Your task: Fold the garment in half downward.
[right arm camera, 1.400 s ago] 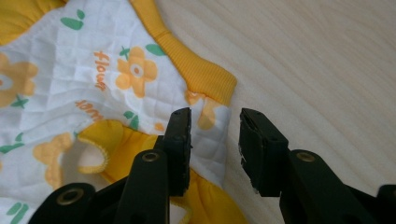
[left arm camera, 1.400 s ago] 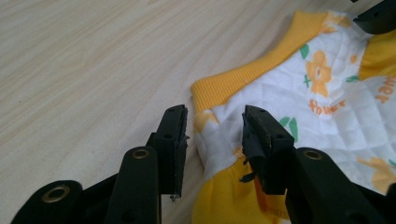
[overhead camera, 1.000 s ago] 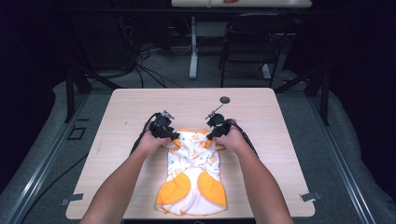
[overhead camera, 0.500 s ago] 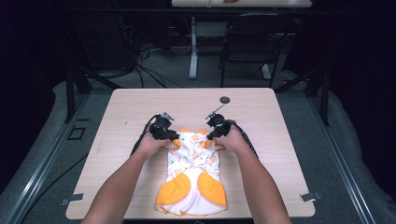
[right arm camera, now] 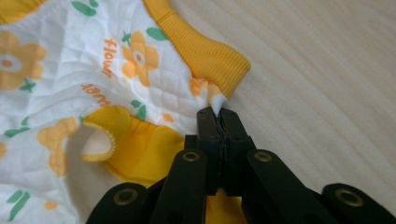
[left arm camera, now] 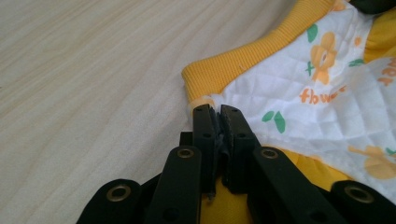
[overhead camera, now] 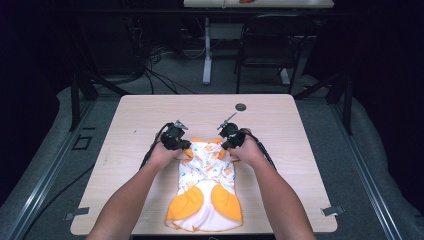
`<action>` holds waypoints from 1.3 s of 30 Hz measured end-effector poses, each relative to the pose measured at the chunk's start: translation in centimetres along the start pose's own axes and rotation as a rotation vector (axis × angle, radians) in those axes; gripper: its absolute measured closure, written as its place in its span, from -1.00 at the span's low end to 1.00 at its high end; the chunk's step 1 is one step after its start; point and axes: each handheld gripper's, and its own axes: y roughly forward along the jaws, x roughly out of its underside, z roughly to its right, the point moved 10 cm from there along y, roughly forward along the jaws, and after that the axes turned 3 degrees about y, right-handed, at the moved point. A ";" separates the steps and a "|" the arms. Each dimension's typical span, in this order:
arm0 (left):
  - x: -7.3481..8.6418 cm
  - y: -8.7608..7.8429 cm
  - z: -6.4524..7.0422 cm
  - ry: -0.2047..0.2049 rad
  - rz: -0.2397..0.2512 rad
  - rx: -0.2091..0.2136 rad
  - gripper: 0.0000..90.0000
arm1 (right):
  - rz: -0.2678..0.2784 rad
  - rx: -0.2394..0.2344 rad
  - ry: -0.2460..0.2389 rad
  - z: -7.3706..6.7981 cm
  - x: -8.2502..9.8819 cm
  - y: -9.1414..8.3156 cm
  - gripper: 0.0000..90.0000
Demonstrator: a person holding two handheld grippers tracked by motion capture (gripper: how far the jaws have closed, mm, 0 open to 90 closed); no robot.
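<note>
A white quilted baby garment (overhead camera: 207,172) with orange flowers and yellow ribbed trim lies flat on the wooden table (overhead camera: 150,115). My left gripper (overhead camera: 186,148) sits at its top left corner, my right gripper (overhead camera: 225,146) at its top right corner. In the left gripper view the jaws (left arm camera: 218,114) have just been closing and now pinch the garment's edge (left arm camera: 289,88) beside the yellow cuff. In the right gripper view the jaws (right arm camera: 217,114) have likewise just closed, with a white fold of the garment (right arm camera: 140,70) nipped at their tips.
A small black round disc (overhead camera: 241,107) lies on the table beyond the right gripper. Bare wood stretches left, right and behind the garment. A dark chair (overhead camera: 265,45) and floor cables (overhead camera: 165,65) stand past the far edge.
</note>
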 end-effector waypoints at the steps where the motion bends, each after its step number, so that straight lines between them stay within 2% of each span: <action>1: -0.1 -0.2 -0.1 -0.002 0.005 -0.002 0.89 | 0.012 -0.002 -0.003 0.0 -0.1 -0.3 0.96; 2: -0.3 -0.8 -0.2 0.001 0.017 -0.003 0.90 | 0.035 -0.010 -0.001 0.0 -0.3 -0.9 0.97; 4: -0.5 -1.0 -0.3 -0.002 0.024 0.001 0.90 | 0.036 -0.011 0.001 -0.1 -0.4 -1.1 0.97; 6: -0.8 -1.6 -0.4 0.005 0.032 -0.003 0.90 | 0.069 -0.016 0.001 -0.2 -0.7 -1.6 0.97; 8: -1.1 -2.2 -0.5 0.011 0.040 -0.007 0.90 | 0.059 -0.014 -0.011 -0.2 -0.7 -2.0 0.97; 11: -1.8 -3.1 -0.6 0.016 0.061 -0.014 0.90 | 0.093 -0.014 -0.013 -0.3 -1.2 -2.7 0.97; 12: -2.1 -3.4 -0.7 0.017 0.070 -0.018 0.90 | 0.116 -0.023 0.000 -0.4 -1.5 -2.9 0.97; 14: -2.6 -4.0 -0.8 0.014 0.088 -0.022 0.90 | 0.117 -0.021 -0.002 -0.2 -1.7 -3.6 0.97; 24: -4.7 -6.9 -1.3 0.023 0.164 -0.038 0.90 | 0.183 0.024 -0.065 0.2 -4.0 -7.5 0.98; 32: -6.3 -8.9 -1.6 0.053 0.197 -0.060 0.90 | 0.213 0.047 -0.095 0.0 -5.0 -9.1 0.98; 37: -7.4 -10.1 -1.7 0.068 0.236 -0.078 0.90 | 0.265 0.083 -0.107 0.2 -5.9 -10.5 0.98; 39: -7.8 -10.6 -1.7 0.088 0.248 -0.087 0.90 | 0.278 0.101 -0.111 0.4 -6.2 -11.0 0.98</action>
